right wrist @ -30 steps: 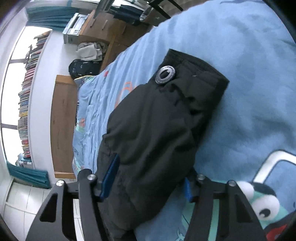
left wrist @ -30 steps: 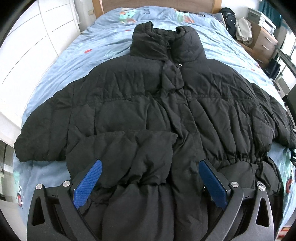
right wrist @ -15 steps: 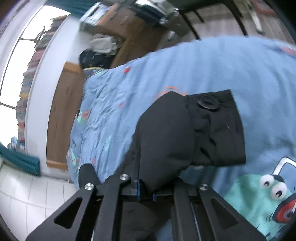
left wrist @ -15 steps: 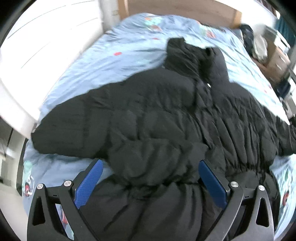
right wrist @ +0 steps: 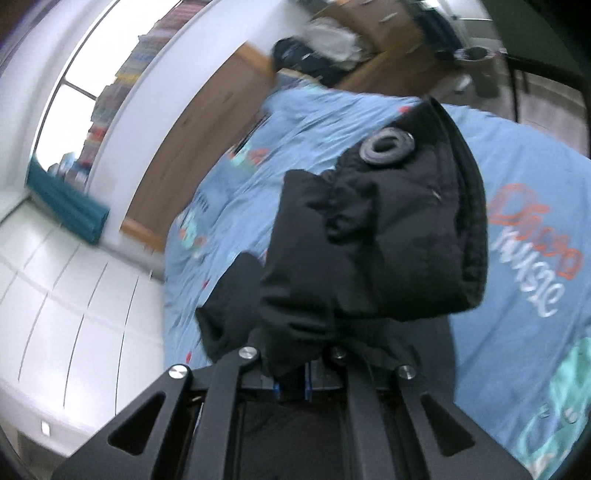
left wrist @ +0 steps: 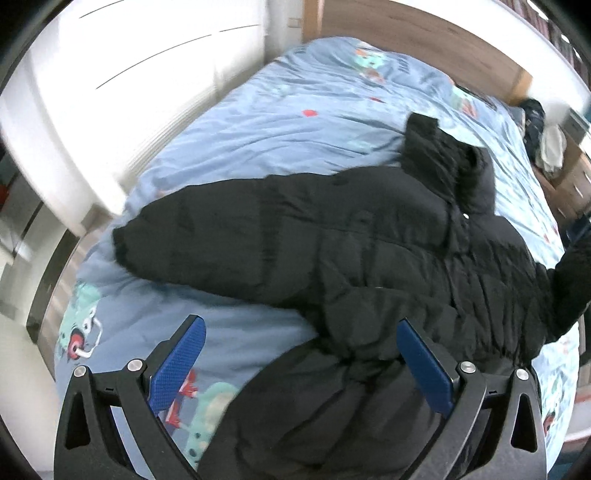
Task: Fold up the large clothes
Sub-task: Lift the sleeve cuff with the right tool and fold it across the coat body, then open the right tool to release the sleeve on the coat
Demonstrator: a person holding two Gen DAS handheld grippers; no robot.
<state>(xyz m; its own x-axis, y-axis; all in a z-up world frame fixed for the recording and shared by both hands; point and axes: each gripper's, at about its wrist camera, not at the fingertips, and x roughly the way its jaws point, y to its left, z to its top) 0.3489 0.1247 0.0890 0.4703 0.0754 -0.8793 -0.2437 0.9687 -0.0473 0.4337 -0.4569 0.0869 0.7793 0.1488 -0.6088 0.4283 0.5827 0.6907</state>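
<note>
While a black puffer jacket [left wrist: 369, 266] lies spread front-up on a bed [left wrist: 280, 122] with a blue cartoon-print cover, the left hand-held gripper [left wrist: 301, 365] hangs over the hem with its two blue pads standing wide apart and nothing pinched between them; the hem bunches up between and below its fingers, whether touching them cannot be told. Ahead of this hand-held gripper the collar [left wrist: 443, 162] points toward a wooden headboard [left wrist: 417, 33], and one sleeve [left wrist: 207, 236] reaches out ahead and to its left toward white panelled cupboards [left wrist: 122, 70]. Far off to its right, a wooden chest of drawers [left wrist: 569, 184] carries a dark bag and a pale bundle, both blurred.

The right hand-held gripper [right wrist: 291, 384] is clamped shut on the jacket's other sleeve cuff [right wrist: 384, 240], which rises in front of its camera and blocks much of the bed beyond. One round snap button [right wrist: 387, 146] shows on the cuff. Only slivers of the blue pads peek out beneath the fabric. Beyond and to the left of this hand-held gripper are a window, a teal curtain [right wrist: 66, 203] and a row of books too smeared to count. Motion blur softens the edges of both views, and the jacket's lower hem is cut off by the left view's frame.
</note>
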